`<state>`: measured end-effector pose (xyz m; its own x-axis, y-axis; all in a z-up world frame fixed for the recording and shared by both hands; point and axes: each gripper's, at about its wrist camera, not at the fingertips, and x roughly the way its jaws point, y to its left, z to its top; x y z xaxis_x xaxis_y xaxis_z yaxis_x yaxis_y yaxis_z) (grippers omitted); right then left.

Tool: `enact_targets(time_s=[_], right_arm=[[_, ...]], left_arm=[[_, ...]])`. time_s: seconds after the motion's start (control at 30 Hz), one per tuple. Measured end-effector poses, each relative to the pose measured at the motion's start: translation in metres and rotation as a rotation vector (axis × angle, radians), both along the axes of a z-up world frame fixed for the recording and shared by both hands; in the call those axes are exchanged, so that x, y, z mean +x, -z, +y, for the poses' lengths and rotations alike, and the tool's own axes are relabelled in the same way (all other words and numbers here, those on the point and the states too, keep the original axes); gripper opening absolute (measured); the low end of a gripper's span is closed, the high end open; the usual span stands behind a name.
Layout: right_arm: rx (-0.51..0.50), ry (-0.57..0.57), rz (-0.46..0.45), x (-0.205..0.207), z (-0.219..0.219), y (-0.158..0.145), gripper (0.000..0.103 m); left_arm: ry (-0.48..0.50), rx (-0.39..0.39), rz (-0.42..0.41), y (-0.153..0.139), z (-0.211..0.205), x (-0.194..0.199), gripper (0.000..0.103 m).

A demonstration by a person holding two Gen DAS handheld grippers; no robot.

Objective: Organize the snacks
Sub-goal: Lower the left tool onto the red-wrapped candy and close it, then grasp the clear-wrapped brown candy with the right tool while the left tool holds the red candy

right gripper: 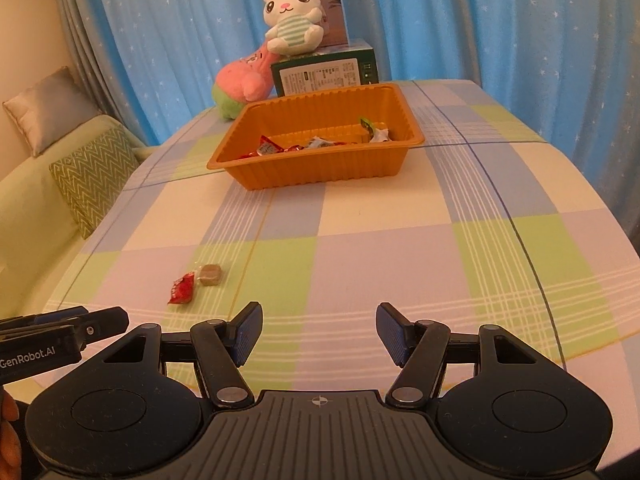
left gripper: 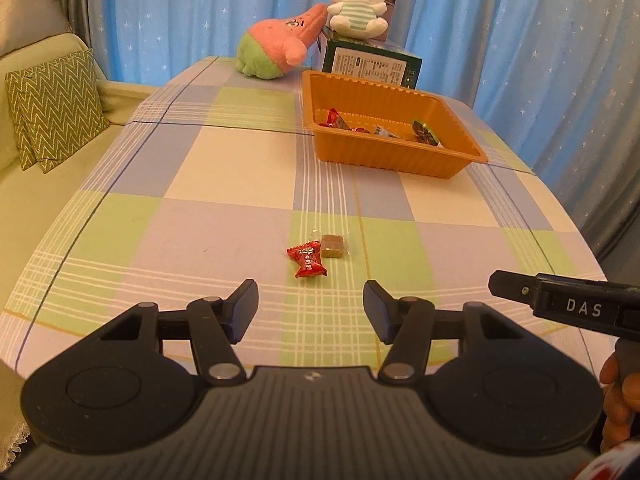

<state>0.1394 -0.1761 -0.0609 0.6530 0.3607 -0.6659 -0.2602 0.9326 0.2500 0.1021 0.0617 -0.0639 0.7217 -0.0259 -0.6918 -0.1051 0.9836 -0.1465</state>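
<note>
Left wrist view: the left gripper [left gripper: 310, 312] is wide and empty. Straight ahead, near the table's [left gripper: 224, 168] near edge, lie a red candy [left gripper: 307, 260] and, touching it, a brown candy [left gripper: 333, 246]. The red one's long axis runs toward the claw. The tray [left gripper: 384, 160] sits toward the far edge, holding several snacks.

Right wrist view: the right gripper [right gripper: 319, 334] is wide and empty; both candies lie off to its left, so the left is likely nearer.

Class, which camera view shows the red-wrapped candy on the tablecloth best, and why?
The left wrist view: the red-wrapped candy lies near centre, just ahead of the open left claw, its print visible. The right wrist view shows it smaller, off to the left.
</note>
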Motion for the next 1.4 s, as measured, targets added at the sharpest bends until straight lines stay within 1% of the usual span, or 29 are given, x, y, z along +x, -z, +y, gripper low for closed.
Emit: enact_targets(time_s=[0.07, 0.27, 0.47, 0.67, 0.77, 0.9, 1.0, 1.1, 1.27, 1.4], right_arm=[[0.002, 0.0, 0.006, 0.009, 0.002, 0.005, 0.063], [0.018, 0.0, 0.036, 0.03, 0.005, 0.02, 0.063], [0.028, -0.006, 0.055, 0.042, 0.01, 0.029, 0.063], [0.04, -0.007, 0.065, 0.052, 0.016, 0.034, 0.063], [0.038, -0.018, 0.068, 0.054, 0.021, 0.036, 0.063], [0.024, -0.037, 0.059, 0.057, 0.026, 0.037, 0.063], [0.022, -0.079, 0.038, 0.057, 0.033, 0.037, 0.063], [0.005, -0.153, 0.011, 0.056, 0.047, 0.037, 0.063], [-0.064, -0.304, -0.048, 0.063, 0.077, 0.041, 0.063], [-0.123, -0.413, -0.079, 0.07, 0.099, 0.051, 0.063]], left_arm=[[0.001, 0.004, 0.013, 0.006, 0.0, 0.011, 0.048], [0.014, 0.008, 0.045, 0.024, 0.002, 0.047, 0.039], [0.035, 0.019, 0.079, 0.039, 0.003, 0.075, 0.032], [0.046, 0.028, 0.101, 0.05, 0.004, 0.086, 0.022], [0.055, 0.044, 0.108, 0.054, 0.003, 0.088, 0.019], [0.066, 0.06, 0.11, 0.051, 0.006, 0.09, 0.015], [0.054, 0.066, 0.099, 0.046, 0.013, 0.088, 0.015], [0.036, 0.042, 0.086, 0.04, 0.022, 0.085, 0.015], [0.017, 0.034, 0.056, 0.027, 0.031, 0.081, 0.015], [-0.004, 0.027, 0.04, 0.021, 0.04, 0.08, 0.015]])
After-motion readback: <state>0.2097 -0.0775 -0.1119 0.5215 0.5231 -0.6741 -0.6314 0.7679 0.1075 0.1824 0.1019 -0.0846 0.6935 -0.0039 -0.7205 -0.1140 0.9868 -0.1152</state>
